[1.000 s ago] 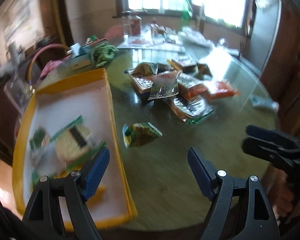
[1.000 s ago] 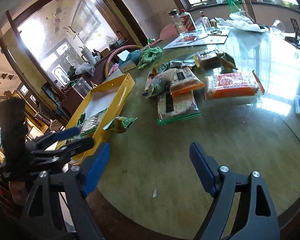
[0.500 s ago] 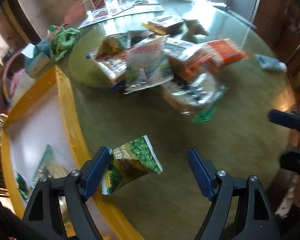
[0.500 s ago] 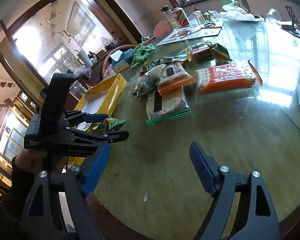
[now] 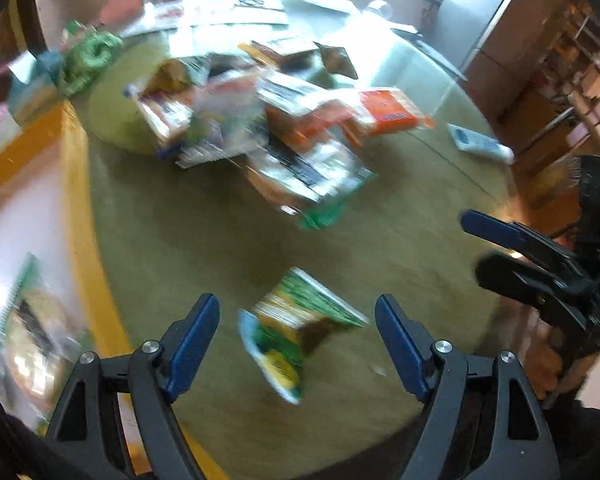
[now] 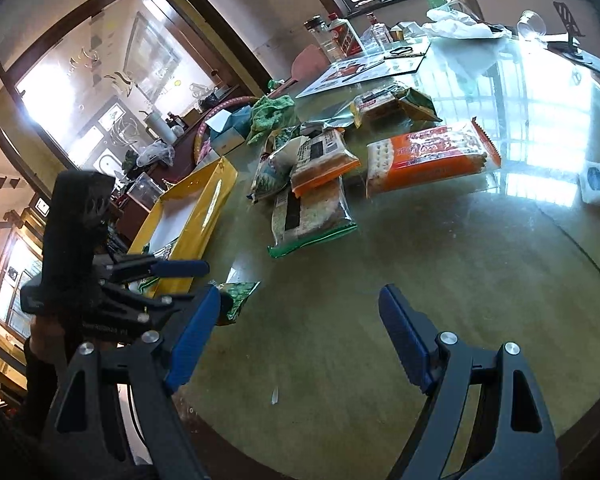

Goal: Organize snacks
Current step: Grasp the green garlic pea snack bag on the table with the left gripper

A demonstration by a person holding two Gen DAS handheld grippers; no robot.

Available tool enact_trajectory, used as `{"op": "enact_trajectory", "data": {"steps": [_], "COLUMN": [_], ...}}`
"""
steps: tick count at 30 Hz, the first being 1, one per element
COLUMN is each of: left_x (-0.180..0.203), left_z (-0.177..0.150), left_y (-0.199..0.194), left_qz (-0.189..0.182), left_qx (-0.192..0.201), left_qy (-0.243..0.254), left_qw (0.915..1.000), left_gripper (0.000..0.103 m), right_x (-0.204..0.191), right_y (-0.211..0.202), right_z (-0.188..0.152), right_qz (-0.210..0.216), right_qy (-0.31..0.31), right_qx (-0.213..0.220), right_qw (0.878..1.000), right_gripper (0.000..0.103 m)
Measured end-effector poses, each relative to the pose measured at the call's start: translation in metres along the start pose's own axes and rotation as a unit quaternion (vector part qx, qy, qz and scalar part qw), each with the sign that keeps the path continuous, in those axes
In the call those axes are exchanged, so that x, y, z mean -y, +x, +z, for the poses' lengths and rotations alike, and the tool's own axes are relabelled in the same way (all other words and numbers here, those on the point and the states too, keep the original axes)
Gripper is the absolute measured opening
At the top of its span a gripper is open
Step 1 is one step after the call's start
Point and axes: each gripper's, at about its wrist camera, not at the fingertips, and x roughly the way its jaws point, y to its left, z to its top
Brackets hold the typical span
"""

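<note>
**Left gripper lines up on stray green packet**

In the last second I have swung my left gripper away from the yellow tray and over the small green snack packet, which now lies on the green surface between the wide-open fingers, gripped by nothing. The view is blurred, so contact I cannot tell. My right gripper hangs open and empty near the surface's edge. The main snack pile waits beyond, well apart from the tray. I judge a grasp is next, then a short carry to the tray beside it.
</note>
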Motion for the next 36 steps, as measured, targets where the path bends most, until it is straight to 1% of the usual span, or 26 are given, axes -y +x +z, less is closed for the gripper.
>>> {"op": "enact_trajectory", "data": {"steps": [1, 3, 6, 8, 10, 14, 18, 19, 20, 21, 22, 24, 25, 28, 31, 33, 36], "left_x": [0.004, 0.01, 0.019, 0.024, 0.025, 0.026, 0.041, 0.044, 0.047, 0.049, 0.049, 0.05, 0.05, 0.044, 0.039, 0.035, 0.029], "left_z": [-0.005, -0.009, -0.018, -0.022, -0.02, -0.008, -0.003, -0.004, -0.008, -0.01, -0.013, -0.018, -0.02, -0.023, -0.031, -0.038, -0.05], "left_y": [-0.001, 0.0, -0.001, -0.002, -0.004, -0.005, 0.006, 0.009, 0.013, 0.015, 0.016, 0.019, 0.018, 0.015, 0.01, 0.005, -0.011], "left_qz": [-0.017, -0.026, -0.022, -0.016, -0.008, -0.017, -0.023, -0.019, -0.007, 0.0, 0.002, 0.01, 0.019, 0.026, 0.029, 0.028, 0.026], "left_qx": [-0.002, -0.003, -0.005, -0.003, 0.009, 0.028, 0.026, 0.025, 0.023, 0.02, 0.018, 0.014, 0.023, 0.033, 0.055, 0.071, 0.102], "left_qy": [-0.004, -0.002, 0.002, 0.019, 0.019, 0.008, 0.029, 0.036, 0.044, 0.049, 0.052, 0.051, 0.051, 0.035, 0.017, -0.004, -0.04], "left_qw": [0.9998, 0.9996, 0.9997, 0.9997, 0.9997, 0.9994, 0.999, 0.9989, 0.9988, 0.9986, 0.9985, 0.9985, 0.9983, 0.9985, 0.9979, 0.9971, 0.9936], "left_gripper": [0.08, 0.08, 0.08, 0.08, 0.08, 0.08, 0.08, 0.078, 0.078, 0.074, 0.063, 0.049, 0.042, 0.039, 0.035, 0.033, 0.033], "right_x": [0.0, 0.001, 0.003, 0.005, 0.007, 0.011, 0.016, 0.017, 0.018, 0.019, 0.02, 0.021, 0.022, 0.022, 0.019, 0.017, 0.01], "right_y": [-0.001, -0.002, -0.002, -0.002, -0.002, -0.006, -0.015, -0.017, -0.019, -0.02, -0.021, -0.021, -0.021, -0.017, -0.011, -0.009, -0.005], "right_z": [0.0, -0.001, -0.001, 0.0, 0.0, 0.002, 0.006, 0.006, 0.006, 0.006, 0.006, 0.007, 0.007, 0.006, 0.005, 0.005, 0.004], "right_qz": [0.0, -0.002, -0.006, -0.009, -0.013, -0.021, -0.029, -0.03, -0.032, -0.035, -0.034, -0.035, -0.036, -0.035, -0.034, -0.033, -0.034], "right_qy": [0.001, 0.002, 0.004, 0.005, 0.01, 0.014, 0.02, 0.021, 0.023, 0.024, 0.024, 0.025, 0.027, 0.028, 0.021, 0.016, 0.002], "right_qx": [0.0, 0.001, 0.001, 0.003, 0.001, 0.007, 0.02, 0.022, 0.023, 0.024, 0.024, 0.026, 0.026, 0.02, 0.012, 0.01, 0.003], "right_qw": [1.0, 1.0, 1.0, 1.0, 1.0, 1.0, 0.999, 0.999, 0.999, 0.999, 0.999, 0.999, 0.999, 0.999, 0.999, 0.999, 0.999], "right_gripper": [0.083, 0.083, 0.083, 0.083, 0.083, 0.083, 0.083, 0.083, 0.083, 0.083, 0.083, 0.083, 0.083, 0.083, 0.083, 0.083, 0.083]}}
